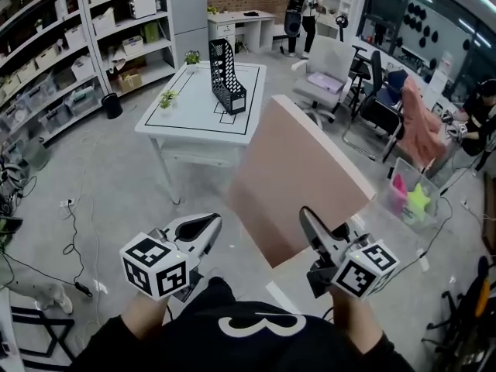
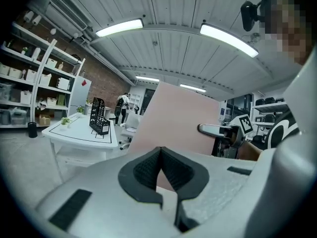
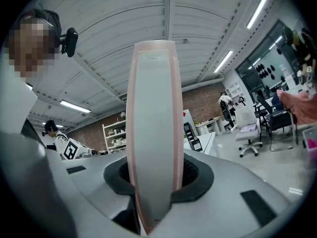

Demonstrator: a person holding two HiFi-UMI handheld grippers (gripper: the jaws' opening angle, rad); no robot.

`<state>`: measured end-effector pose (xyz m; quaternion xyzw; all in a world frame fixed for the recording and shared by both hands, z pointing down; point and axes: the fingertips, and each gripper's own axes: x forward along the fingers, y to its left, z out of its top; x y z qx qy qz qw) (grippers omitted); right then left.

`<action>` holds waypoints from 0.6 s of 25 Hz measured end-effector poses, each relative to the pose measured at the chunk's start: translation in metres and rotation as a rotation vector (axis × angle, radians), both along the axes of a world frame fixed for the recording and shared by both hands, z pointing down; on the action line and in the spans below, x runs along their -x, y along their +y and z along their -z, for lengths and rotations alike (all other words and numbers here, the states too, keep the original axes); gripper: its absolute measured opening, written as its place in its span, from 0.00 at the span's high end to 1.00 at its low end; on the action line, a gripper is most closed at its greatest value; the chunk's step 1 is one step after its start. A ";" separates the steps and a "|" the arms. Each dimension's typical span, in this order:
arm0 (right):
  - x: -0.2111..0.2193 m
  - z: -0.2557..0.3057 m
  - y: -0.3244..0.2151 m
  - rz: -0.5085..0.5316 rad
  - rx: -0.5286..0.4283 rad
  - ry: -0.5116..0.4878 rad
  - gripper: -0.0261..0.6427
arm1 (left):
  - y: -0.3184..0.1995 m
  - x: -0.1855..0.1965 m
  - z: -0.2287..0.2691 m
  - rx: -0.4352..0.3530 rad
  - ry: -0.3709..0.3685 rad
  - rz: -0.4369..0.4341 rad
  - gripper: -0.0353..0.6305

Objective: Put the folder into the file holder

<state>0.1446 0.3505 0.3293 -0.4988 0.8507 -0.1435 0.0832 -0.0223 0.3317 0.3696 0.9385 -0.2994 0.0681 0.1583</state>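
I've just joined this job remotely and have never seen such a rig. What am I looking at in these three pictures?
No robot here: a person holds a gripper in each hand. The head view looks down from the person's head; the other two cameras ride on the grippers. The right gripper is clamped on a pink folder, held upright. The left gripper is shut and empty. Ahead, a white table carries a black file holder and two small potted plants.
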 end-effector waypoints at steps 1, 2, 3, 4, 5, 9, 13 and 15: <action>-0.003 -0.002 -0.006 -0.009 0.006 -0.007 0.75 | -0.006 -0.002 -0.002 0.004 -0.001 -0.007 0.94; -0.006 -0.005 -0.012 -0.017 0.011 -0.012 0.75 | -0.013 -0.004 -0.005 0.009 -0.001 -0.013 0.94; -0.008 -0.007 -0.020 -0.025 0.015 -0.014 0.75 | -0.021 -0.006 -0.007 0.014 0.001 -0.018 0.94; -0.011 -0.009 -0.027 -0.032 0.018 -0.014 0.75 | -0.030 -0.008 -0.010 0.020 0.004 -0.024 0.94; -0.013 -0.011 -0.036 -0.038 0.019 -0.014 0.75 | -0.040 -0.010 -0.013 0.025 0.006 -0.029 0.94; -0.022 -0.013 -0.084 -0.067 0.020 -0.014 0.75 | -0.093 -0.019 -0.018 0.028 0.014 -0.048 0.94; -0.032 -0.007 -0.150 -0.096 0.030 -0.010 0.75 | -0.164 -0.026 -0.019 0.045 0.021 -0.057 0.94; -0.034 -0.005 -0.188 -0.104 0.040 0.000 0.75 | -0.203 -0.028 -0.022 0.066 0.027 -0.060 0.94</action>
